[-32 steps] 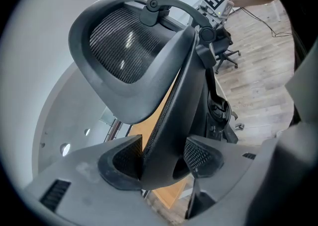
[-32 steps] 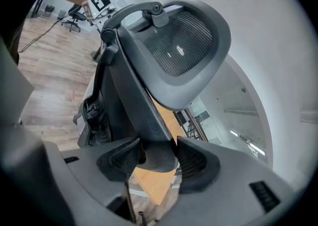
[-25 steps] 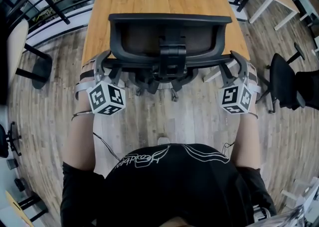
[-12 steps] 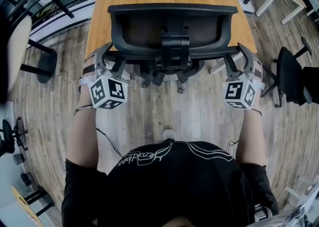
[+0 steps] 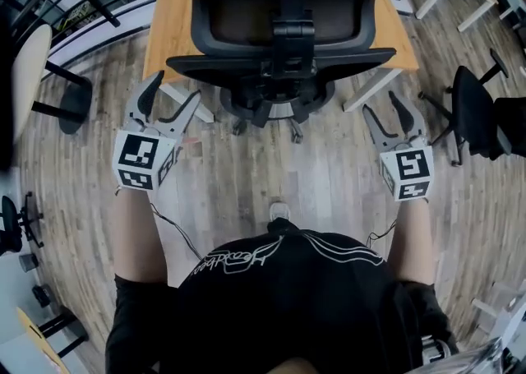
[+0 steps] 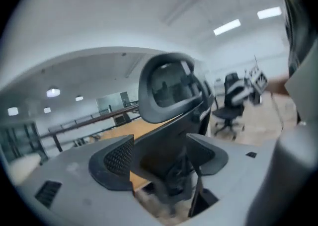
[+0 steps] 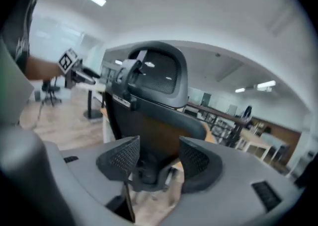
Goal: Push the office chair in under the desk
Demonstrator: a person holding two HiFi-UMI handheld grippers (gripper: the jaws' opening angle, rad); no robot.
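Hovering left of the chair, left gripper (image 5: pixel 171 94), jaws just opened wide with nothing between them, office chair (image 5: pixel 283 15) centred, tucked against the wooden desk's (image 5: pixel 177 11) near end, right gripper (image 5: pixel 383 113), jaws spread, empty, apart from the chair.

Desk (image 5: pixel 177 2) far end cut off (top edge), office chair (image 5: pixel 283 23) base blurred in gripper views

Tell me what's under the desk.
The office chair stands at the desk edge; its wheeled base and the desk's white legs show below. The backrest and tabletop hide how far the seat goes in.
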